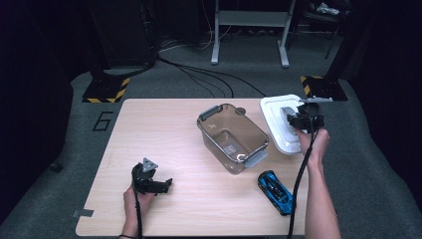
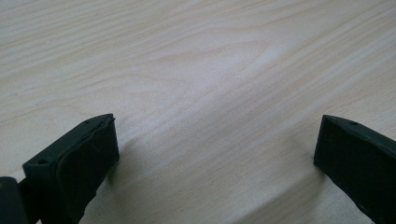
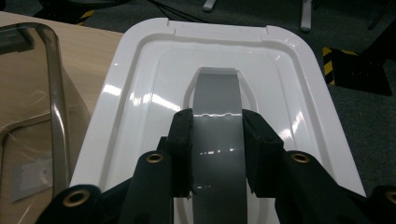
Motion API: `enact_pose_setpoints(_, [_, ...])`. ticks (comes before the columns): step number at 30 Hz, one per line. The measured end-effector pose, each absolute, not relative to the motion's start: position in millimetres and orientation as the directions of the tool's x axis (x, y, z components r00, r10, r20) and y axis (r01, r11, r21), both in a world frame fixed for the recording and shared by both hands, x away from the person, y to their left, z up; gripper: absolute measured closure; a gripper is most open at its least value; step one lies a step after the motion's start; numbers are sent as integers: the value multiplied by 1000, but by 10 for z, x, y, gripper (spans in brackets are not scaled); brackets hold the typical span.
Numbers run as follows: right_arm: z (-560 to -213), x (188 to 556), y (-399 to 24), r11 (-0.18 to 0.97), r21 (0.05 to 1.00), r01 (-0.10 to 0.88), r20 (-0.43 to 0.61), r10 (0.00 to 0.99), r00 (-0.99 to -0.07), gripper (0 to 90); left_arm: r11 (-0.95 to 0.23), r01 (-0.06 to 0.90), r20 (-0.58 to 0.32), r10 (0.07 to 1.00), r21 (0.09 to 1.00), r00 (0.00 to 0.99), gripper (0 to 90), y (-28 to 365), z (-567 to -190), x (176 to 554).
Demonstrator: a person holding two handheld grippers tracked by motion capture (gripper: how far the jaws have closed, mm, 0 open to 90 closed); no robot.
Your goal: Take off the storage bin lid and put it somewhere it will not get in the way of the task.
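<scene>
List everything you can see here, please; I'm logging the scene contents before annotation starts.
table: one, light wood, centre of the high view.
storage bin: one, clear smoky grey with grey latches, open and empty but for a label on its bottom, middle of the table.
lid: one, white with a grey handle, on the table's right edge beside the bin.
toy car: one, blue and black, near right part of the table.
floor mats: two, black with yellow stripes, on the carpet beyond the table.
cables: several, black, on the carpet.
left gripper: one, black, jaws apart, low over bare table at near left.
right gripper: one, black, jaws closed on the lid's handle.
</scene>
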State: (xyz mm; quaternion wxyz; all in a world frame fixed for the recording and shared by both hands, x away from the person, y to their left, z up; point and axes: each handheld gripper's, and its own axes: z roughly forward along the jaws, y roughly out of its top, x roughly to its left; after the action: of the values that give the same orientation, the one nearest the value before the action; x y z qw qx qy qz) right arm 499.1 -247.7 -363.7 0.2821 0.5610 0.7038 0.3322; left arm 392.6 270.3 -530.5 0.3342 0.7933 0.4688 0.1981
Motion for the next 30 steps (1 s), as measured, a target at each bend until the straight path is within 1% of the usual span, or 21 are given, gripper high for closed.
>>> enact_pose_setpoints(11, [-3895, 5065, -2541, 116, 771, 627, -15, 986, -164, 668, -337, 611, 1, 876, 716, 482, 0, 2702, -5305, 3925])
enact_pose_setpoints(24, [-4217, 5131, -2565, 99, 744, 661, 1, 989, -149, 668, -337, 612, 1, 876, 716, 482, 0, 2702, -5305, 3925])
enact_pose_setpoints(30, [-4371, 5165, -2564, 70, 735, 674, 28, 991, -134, 668, -344, 612, 5, 874, 713, 486, 0, 2707, -5302, 3926])
